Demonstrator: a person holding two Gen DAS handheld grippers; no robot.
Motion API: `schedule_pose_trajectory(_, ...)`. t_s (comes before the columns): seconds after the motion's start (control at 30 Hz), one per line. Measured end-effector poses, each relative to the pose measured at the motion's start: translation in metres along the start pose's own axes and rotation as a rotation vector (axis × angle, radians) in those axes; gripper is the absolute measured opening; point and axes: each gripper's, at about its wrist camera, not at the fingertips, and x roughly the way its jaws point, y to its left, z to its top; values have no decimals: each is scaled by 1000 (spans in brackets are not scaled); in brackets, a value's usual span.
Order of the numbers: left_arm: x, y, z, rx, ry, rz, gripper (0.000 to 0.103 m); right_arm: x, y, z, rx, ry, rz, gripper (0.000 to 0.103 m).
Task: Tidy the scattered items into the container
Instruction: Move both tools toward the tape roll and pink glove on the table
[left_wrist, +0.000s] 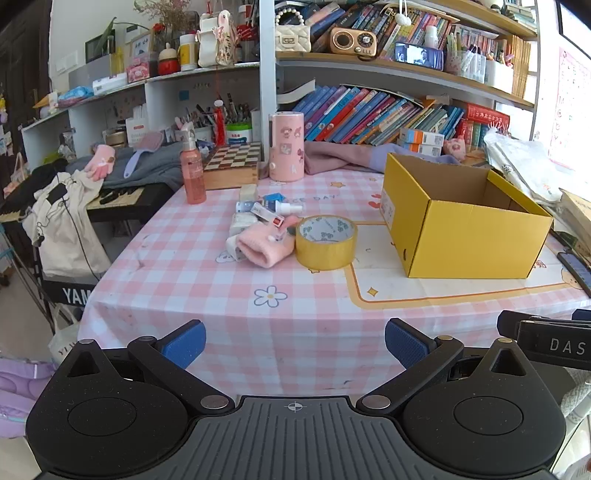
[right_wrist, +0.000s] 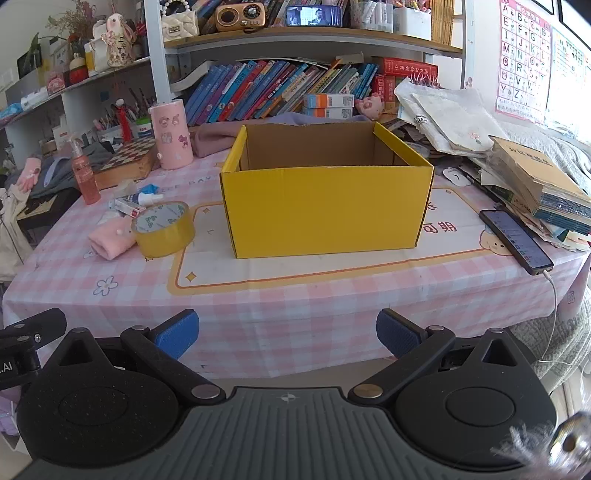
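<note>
An open yellow cardboard box (left_wrist: 469, 236) (right_wrist: 325, 206) stands on the pink checked tablecloth; what shows of its inside is bare. Left of it lie a roll of yellowish tape (left_wrist: 326, 242) (right_wrist: 164, 229), a pink knit glove (left_wrist: 262, 245) (right_wrist: 110, 240), a small white bottle (left_wrist: 286, 208) (right_wrist: 147, 199), small cartons (left_wrist: 266, 214) (right_wrist: 127, 207) and a tissue pack (left_wrist: 242, 223). My left gripper (left_wrist: 294, 345) is open and empty in front of the table's near edge. My right gripper (right_wrist: 288, 336) is open and empty, facing the box.
A pink spray bottle (left_wrist: 192, 173) (right_wrist: 85, 173), a chessboard box (left_wrist: 232, 164) and a pink cylinder (left_wrist: 286, 147) (right_wrist: 171, 134) stand behind the items. A phone (right_wrist: 515, 242) with a cable and stacked books (right_wrist: 535, 184) lie right of the box. Shelves rise behind.
</note>
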Motion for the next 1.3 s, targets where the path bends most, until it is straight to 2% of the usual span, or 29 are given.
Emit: schedule_pose_trajectory(1.3, 11, 0, 1, 28, 32, -12, 103, 11, 1, 2, 1, 17, -10, 103)
